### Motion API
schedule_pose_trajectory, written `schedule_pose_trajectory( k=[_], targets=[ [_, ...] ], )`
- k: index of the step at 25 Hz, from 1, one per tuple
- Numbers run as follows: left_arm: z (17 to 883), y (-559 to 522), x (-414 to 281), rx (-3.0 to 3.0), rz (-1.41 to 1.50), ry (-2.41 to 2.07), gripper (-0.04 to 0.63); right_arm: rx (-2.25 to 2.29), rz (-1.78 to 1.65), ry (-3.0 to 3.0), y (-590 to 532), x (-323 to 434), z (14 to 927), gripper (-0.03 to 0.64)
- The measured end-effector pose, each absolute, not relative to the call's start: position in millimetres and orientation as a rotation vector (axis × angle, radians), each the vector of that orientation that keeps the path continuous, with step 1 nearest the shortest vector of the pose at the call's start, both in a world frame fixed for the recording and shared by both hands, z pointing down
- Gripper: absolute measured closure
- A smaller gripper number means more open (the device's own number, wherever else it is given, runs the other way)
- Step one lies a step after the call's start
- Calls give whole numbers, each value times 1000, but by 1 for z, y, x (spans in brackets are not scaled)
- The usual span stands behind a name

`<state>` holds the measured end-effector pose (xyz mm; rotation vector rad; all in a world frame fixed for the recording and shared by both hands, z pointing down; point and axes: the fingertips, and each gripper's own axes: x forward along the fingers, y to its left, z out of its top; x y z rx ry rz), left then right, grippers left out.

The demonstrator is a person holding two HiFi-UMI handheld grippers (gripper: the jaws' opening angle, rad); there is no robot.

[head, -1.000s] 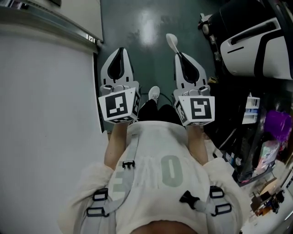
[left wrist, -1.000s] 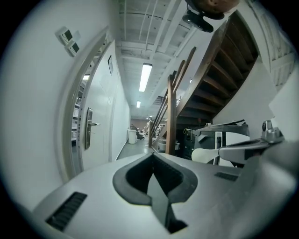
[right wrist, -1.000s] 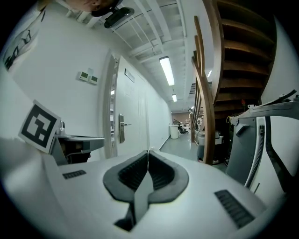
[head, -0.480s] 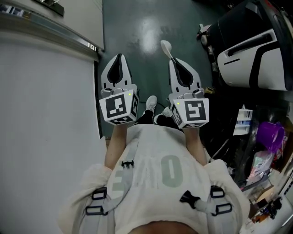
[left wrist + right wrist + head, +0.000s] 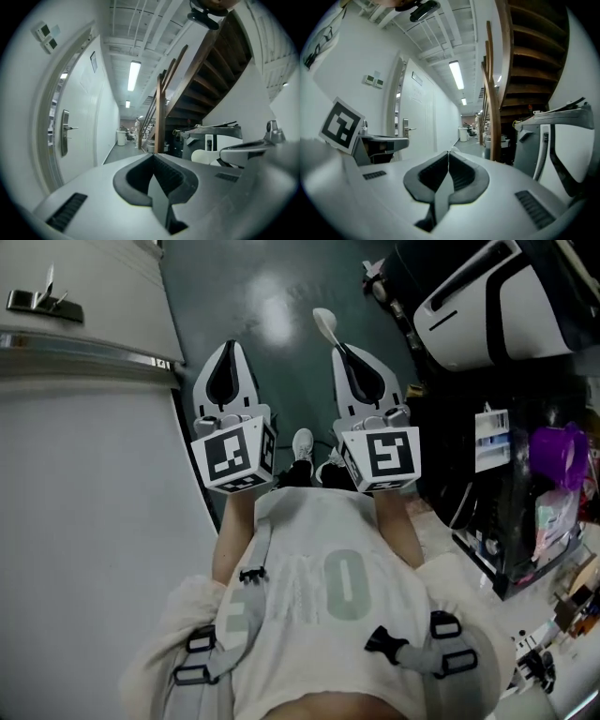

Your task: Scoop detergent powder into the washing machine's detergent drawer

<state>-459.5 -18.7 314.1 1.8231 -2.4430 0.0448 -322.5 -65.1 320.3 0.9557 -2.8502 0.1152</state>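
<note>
– Anything in the right claw [image 5: 343, 349]?
– Shut tight on the handle of a white spoon [image 5: 324, 322]. From the head view, pinched at the very tips, with the bowl poking out past them on the far side and leaning a little left, above the dark green floor [image 5: 272, 292]

– And through that claw's own camera?
– Pressed to a thin seam, with only a flat grey strip running down the middle and a pale speck at the far end of the seam. Hard to tell more of the spoon from there. Beyond it, a long white corridor with a door [image 5: 417, 124] on the left and a wooden staircase [image 5: 520, 61] on the right

– Left claw [image 5: 228, 345]?
– Closed as well, pads meeting, with nothing gripped. Held level with the right one, just to its left, both pointing away from the body. No contact with the spoon; well clear of it, across the gap between the two claws

– Anything else close by?
– To the left, a pale wall and a door with a metal handle [image 5: 37, 302]. To the right, a big black and white machine [image 5: 487, 292] on the far side, and nearer, a cluttered dark rack with a purple jug [image 5: 555, 454]. Down between the claws, a pair of white shoes [image 5: 302, 443] on the floor
</note>
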Motion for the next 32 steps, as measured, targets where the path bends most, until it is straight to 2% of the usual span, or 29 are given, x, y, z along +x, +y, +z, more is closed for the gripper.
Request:
schedule_pose_trajectory(
  k=[8, 17, 24, 32],
  targets=[
    [309, -89, -312, 2268, 44, -2050, 575, 1576, 146, -2605, -88, -148, 314, 606],
    [290, -108, -119, 2684, 39, -1547, 575, 2120, 194, -2231, -45, 39, 316, 606],
    [297, -87, -7, 2836, 93, -1280, 575, 2322, 230, -2059, -6, 126, 323, 606],
    [299, -79, 63, 2922, 109, -1102, 575, 2482, 265, -1916, 22, 188, 329, 606]
  ],
)
